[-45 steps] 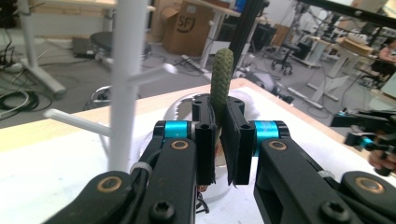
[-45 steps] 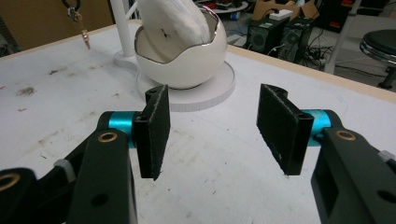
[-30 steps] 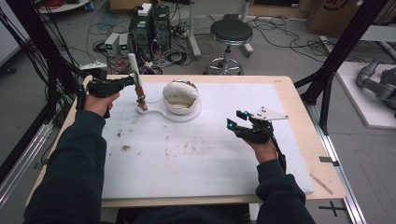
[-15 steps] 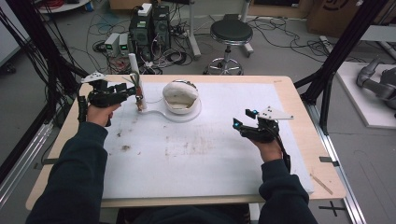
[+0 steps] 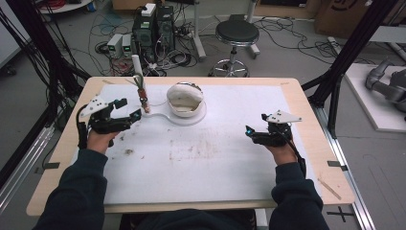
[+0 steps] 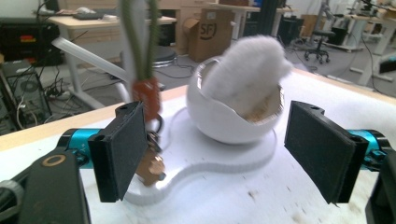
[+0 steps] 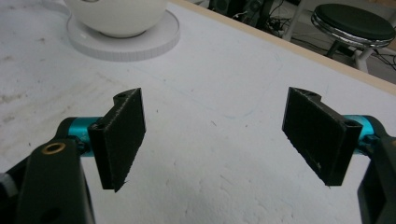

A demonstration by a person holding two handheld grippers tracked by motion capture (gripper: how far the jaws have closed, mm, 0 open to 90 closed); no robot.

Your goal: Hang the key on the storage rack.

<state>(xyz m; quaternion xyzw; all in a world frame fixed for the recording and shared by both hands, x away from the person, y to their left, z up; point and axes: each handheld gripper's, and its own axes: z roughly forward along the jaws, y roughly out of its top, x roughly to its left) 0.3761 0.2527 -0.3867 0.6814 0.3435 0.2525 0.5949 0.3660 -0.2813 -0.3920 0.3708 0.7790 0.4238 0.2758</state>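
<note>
The left gripper (image 5: 128, 115) has its jaws wide open and holds nothing. Just past them hangs a brass key on a green cord (image 6: 150, 165), near the left jaw, beside a white broken-egg bowl (image 6: 233, 114) on a flat white stand (image 5: 163, 116). The right gripper (image 5: 253, 134), also wide open and empty, sits over the bare white mat (image 7: 219, 154), well away from the bowl.

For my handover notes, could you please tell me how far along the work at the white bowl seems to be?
Done: nothing evident; the round white bowl sits on its flat white base, fluffy white material inside. In hand: nothing; left tongs open near the upright stem with brass keys, right tongs open over bare mat. Left: any grasp.
</note>
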